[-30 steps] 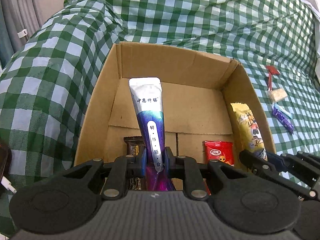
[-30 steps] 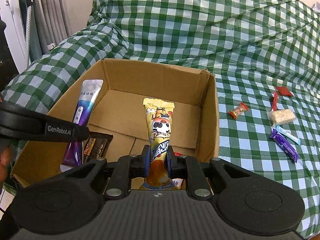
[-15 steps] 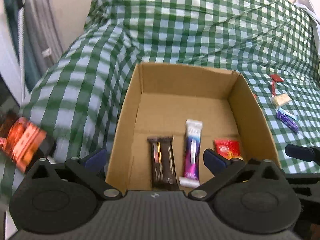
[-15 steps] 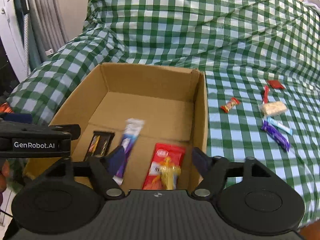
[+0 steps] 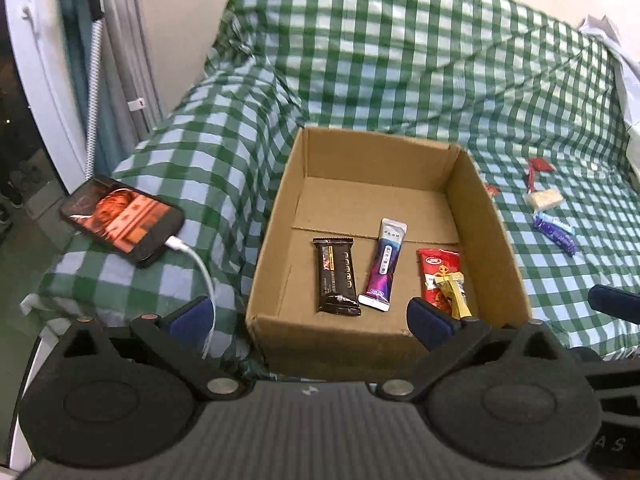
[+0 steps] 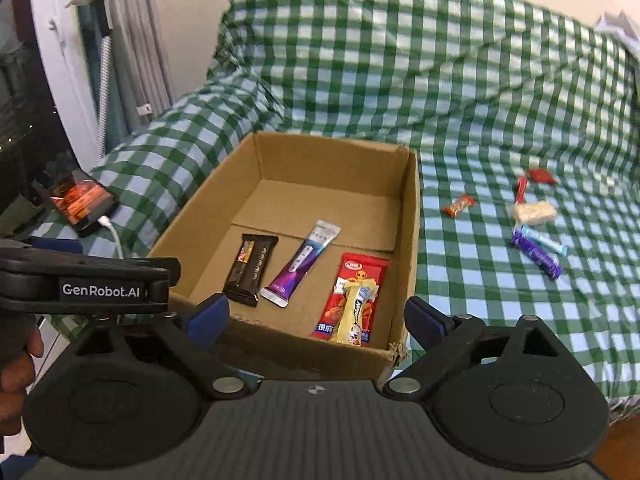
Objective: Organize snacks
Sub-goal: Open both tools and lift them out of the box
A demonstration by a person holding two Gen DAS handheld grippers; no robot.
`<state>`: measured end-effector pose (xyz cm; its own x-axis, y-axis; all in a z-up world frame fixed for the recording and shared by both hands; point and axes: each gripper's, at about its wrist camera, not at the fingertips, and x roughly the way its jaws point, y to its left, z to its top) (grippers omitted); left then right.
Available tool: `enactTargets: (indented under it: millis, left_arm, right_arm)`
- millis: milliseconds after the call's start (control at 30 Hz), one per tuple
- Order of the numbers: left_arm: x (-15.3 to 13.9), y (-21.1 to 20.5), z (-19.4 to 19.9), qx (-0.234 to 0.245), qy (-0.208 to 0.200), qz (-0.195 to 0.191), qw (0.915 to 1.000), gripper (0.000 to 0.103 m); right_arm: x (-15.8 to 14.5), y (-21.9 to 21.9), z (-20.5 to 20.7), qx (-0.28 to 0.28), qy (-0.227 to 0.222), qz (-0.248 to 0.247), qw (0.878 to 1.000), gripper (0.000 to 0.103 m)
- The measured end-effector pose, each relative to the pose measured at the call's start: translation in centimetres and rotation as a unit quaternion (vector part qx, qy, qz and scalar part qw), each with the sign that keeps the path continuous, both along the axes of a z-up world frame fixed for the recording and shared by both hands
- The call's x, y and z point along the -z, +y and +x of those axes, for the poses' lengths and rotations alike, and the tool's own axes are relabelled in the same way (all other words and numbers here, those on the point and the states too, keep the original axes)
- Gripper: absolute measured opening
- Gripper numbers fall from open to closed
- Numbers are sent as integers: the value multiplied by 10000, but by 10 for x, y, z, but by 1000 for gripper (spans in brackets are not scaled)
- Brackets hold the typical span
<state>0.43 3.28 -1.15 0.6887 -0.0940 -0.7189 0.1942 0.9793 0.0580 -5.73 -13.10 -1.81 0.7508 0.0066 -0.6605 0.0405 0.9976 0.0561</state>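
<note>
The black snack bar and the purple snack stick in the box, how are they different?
The black snack bar is dark, wide and rectangular; the purple snack stick is slim, silver at its far end and purple at its near end. The bar lies left of the stick. Both lie flat on the floor of the cardboard box, apart from each other.

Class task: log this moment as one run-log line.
left tool: open, empty | right tool: open, empty, just opened | brown cardboard box: four snacks inside

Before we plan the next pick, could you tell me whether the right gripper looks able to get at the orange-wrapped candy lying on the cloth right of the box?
Probably yes. The right gripper is open and empty, and the orange-wrapped candy lies alone on the checked cloth, beyond the cardboard box, with nothing over it.
</note>
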Motion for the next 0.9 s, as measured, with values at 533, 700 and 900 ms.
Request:
enactTargets:
  millis: [533, 700, 900]
  left_arm:
    - [-28, -5, -63, 220, -645, -70, 9976, 103]
    - [-34, -5, -77, 220, -765, -76, 9968, 103]
    - [-39, -5, -87, 237, -815, -97, 9963, 103]
  right_arm:
    - [-18, 20, -49, -198, -577, -190, 9980, 100]
    - [-23, 21, -65, -184, -734, -171, 9970, 100]
    - [-26, 21, -79, -158, -841, -188, 9962, 101]
